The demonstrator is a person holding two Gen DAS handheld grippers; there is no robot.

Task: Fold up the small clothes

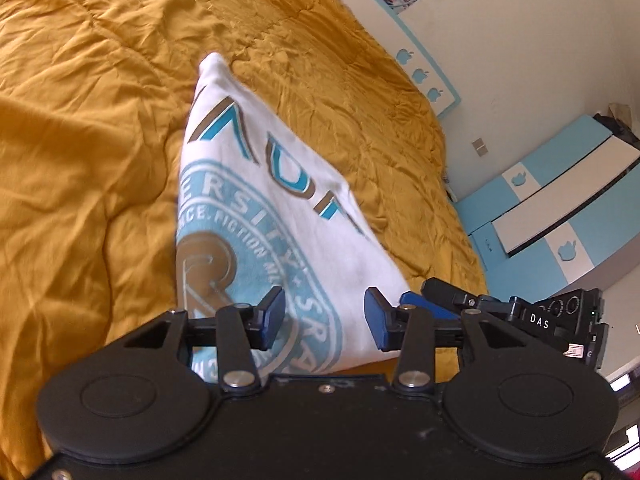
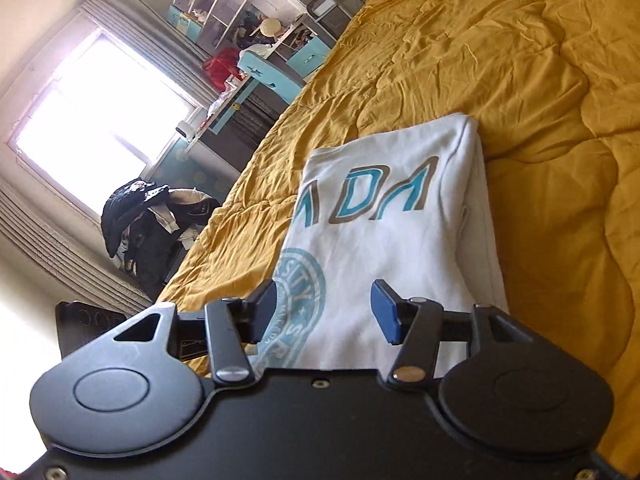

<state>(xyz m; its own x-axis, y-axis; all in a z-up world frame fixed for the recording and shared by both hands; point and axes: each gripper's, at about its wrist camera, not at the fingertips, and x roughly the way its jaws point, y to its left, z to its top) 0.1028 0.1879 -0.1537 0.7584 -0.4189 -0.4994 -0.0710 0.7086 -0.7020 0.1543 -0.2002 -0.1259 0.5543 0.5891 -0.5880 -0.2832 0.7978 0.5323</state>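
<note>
A folded white T-shirt with teal and brown print lies on the mustard-yellow bedspread. My left gripper is open, its blue pads apart just above the shirt's near edge, holding nothing. In the left wrist view the right gripper's blue fingers show beside the shirt's right edge. In the right wrist view the same shirt lies ahead on the bedspread, folded edge to the right. My right gripper is open over the shirt's near edge, empty.
A blue and white wardrobe and headboard panel stand past the bed's right edge. In the right wrist view a window, shelves, a desk and a chair piled with dark clothes stand left of the bed.
</note>
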